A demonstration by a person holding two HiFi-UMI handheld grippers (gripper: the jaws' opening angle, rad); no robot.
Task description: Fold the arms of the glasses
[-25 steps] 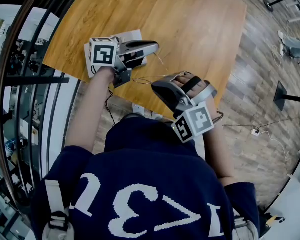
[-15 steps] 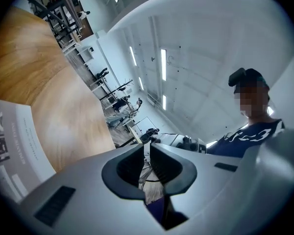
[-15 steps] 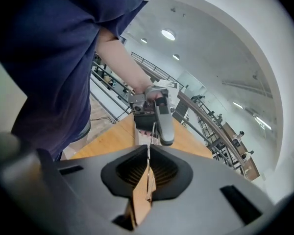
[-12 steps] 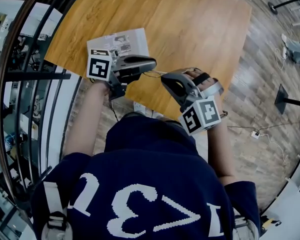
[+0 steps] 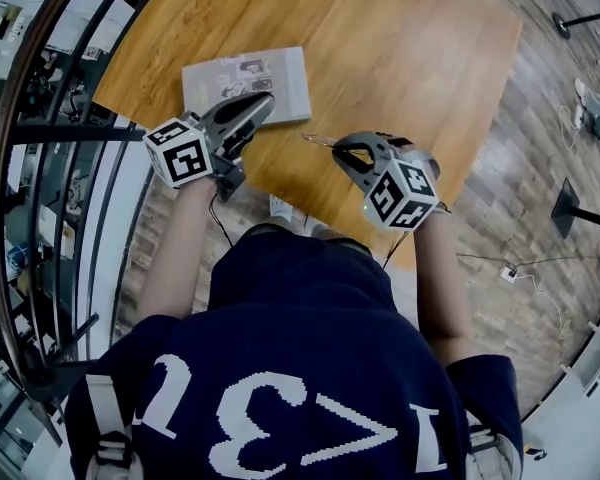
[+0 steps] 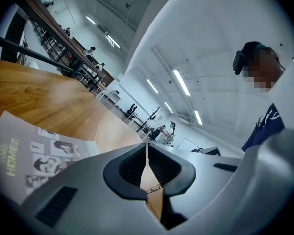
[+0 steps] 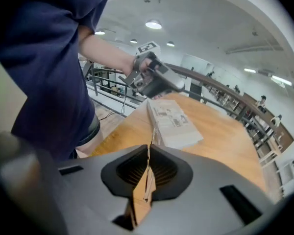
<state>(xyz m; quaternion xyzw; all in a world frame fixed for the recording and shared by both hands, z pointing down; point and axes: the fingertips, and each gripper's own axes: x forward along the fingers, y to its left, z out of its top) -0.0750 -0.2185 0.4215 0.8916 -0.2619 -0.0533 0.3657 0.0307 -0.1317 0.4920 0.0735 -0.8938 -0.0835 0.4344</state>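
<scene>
Jaws of the right gripper clamp the thin wire glasses, low at centre in its own view (from the head view its marker cube hides most of the grip). Left gripper, well apart at upper left, has just been closing, nothing between its jaws, above a grey booklet on the wooden table.

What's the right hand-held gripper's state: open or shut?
Shut on the glasses. In the right gripper view, the right hand-held gripper has its jaw tips together, with the thin wire frame pinched between them.
</scene>
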